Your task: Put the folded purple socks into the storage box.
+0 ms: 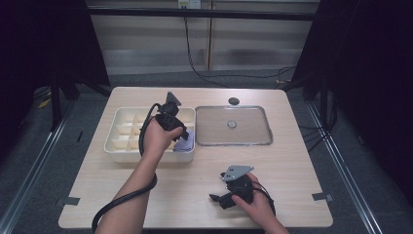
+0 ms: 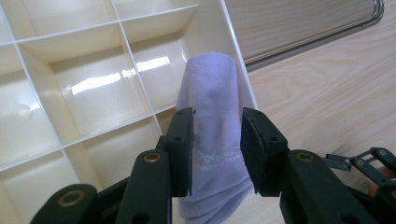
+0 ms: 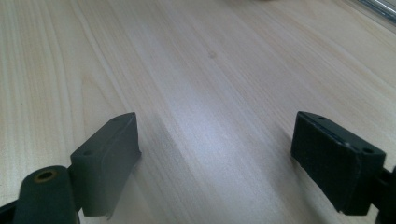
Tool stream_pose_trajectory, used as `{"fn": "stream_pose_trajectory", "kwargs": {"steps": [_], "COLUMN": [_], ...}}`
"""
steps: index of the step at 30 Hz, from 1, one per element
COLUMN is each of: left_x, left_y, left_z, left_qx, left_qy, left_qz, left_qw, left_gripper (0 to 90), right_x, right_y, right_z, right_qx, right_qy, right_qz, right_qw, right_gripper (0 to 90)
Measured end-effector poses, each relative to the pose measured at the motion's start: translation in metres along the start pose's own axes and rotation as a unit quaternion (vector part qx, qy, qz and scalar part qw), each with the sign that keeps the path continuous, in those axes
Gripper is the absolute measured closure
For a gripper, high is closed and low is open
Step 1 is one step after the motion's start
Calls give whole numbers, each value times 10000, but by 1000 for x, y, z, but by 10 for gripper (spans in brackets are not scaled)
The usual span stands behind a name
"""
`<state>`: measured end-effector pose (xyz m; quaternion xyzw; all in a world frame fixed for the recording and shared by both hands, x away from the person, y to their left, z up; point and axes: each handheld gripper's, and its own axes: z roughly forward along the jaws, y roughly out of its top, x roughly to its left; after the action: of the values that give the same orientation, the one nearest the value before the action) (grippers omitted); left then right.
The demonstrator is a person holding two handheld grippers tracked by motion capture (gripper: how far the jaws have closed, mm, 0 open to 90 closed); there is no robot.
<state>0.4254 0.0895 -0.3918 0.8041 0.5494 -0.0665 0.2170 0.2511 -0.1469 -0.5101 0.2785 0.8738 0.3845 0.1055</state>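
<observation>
Over the organizer's (image 2: 93, 84) corner cell, left gripper (image 2: 217, 149) stands parted around the rolled lavender cloth (image 2: 210, 93), apparently releasing it; right gripper (image 3: 215, 163) gapes idle; next, withdraw upward.

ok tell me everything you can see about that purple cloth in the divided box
The purple cloth is a pale lilac roll of soft, felt-like fabric with small white printed lettering near its lower end. It stands on end in a compartment along the side wall of the cream divided box, leaning on that wall. The left hand-held gripper has its jaws on either side of the roll; whether the pads press on it is unclear.
</observation>
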Motion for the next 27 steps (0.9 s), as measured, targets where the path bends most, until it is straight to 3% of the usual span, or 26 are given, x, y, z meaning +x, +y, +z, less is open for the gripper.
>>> {"fn": "stream_pose_trajectory", "kwargs": {"steps": [19, 27], "left_x": [-1, -2], "left_y": [7, 9], "left_z": [-14, -12], "left_qx": [121, 214], "left_qy": [147, 164], "left_qz": [126, 134], "left_qw": [9997, 9995], "left_gripper": [694, 727], "right_x": [0, 0], "right_y": [0, 0], "right_z": [0, 0], "right_qx": [2, 1], "right_qy": [2, 3], "right_qz": [0, -1], "right_qw": [10000, 10000], "right_gripper": [145, 145]}}
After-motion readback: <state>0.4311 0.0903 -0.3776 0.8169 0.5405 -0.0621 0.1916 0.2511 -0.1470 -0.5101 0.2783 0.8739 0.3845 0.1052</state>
